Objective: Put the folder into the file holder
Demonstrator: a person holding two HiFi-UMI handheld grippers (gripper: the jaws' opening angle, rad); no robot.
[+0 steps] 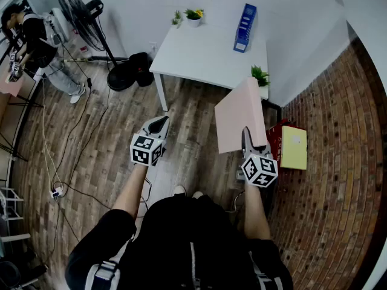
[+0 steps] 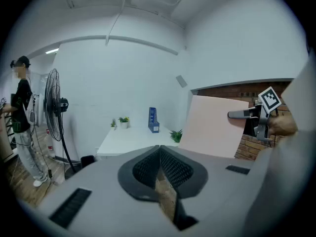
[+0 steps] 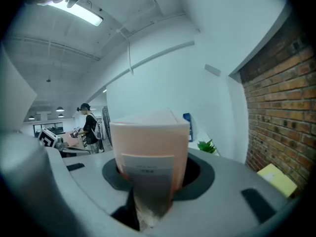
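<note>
I hold a pink folder (image 1: 240,115) upright in my right gripper (image 1: 247,134), whose jaws are shut on its lower edge. In the right gripper view the folder (image 3: 150,142) fills the space between the jaws (image 3: 149,174), its spine label facing the camera. The blue file holder (image 1: 245,28) stands on the far right part of the white table (image 1: 202,56), well ahead of the folder. My left gripper (image 1: 159,124) hangs over the floor left of the folder, shut and empty (image 2: 160,151). From there the folder (image 2: 212,127) and file holder (image 2: 153,120) both show.
Small potted plants (image 1: 193,15) sit at the table's back edge, another (image 1: 260,75) by its right corner. Yellow and red folders (image 1: 293,147) lie on the floor by the brick wall. A standing fan (image 1: 81,17) and a person (image 1: 36,44) are at the far left; cables (image 1: 55,192) cross the floor.
</note>
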